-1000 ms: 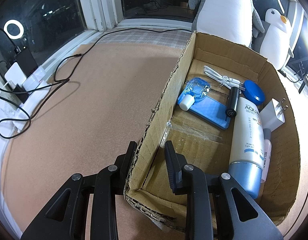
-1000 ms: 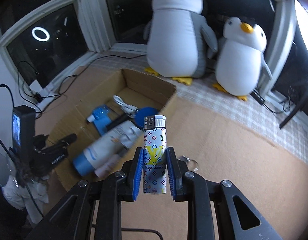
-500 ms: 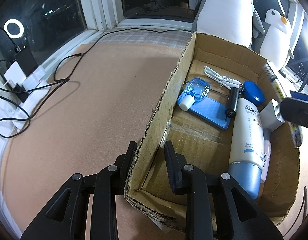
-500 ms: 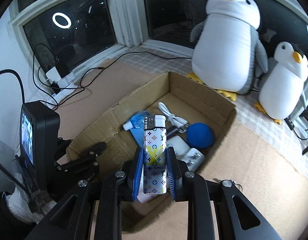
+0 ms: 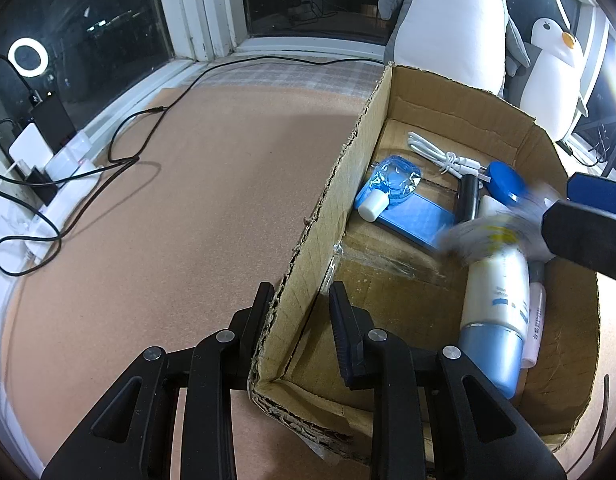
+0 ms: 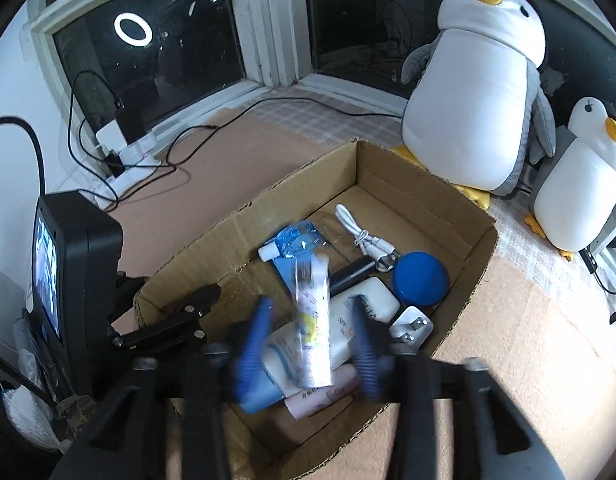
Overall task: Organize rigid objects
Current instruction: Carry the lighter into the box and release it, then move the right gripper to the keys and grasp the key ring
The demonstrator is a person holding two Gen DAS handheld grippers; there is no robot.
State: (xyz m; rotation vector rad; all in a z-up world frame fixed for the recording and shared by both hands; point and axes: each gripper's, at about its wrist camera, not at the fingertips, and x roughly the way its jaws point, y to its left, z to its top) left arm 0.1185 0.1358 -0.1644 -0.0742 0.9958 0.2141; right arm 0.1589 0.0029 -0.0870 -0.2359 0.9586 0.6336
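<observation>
Release came over the box [image 6: 473, 220]: my right gripper [image 6: 311, 344] had just been opening, and the lighter [image 6: 311, 320] dropped blurred between its pads onto the bottles. My left gripper [image 5: 300, 312] pinched the box wall.

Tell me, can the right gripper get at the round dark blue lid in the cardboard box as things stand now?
Probably yes. The round dark blue lid lies uncovered on top, and the box is open above. The right gripper hangs over it, jaws just opened, with the patterned lighter dropping free between them.
</observation>
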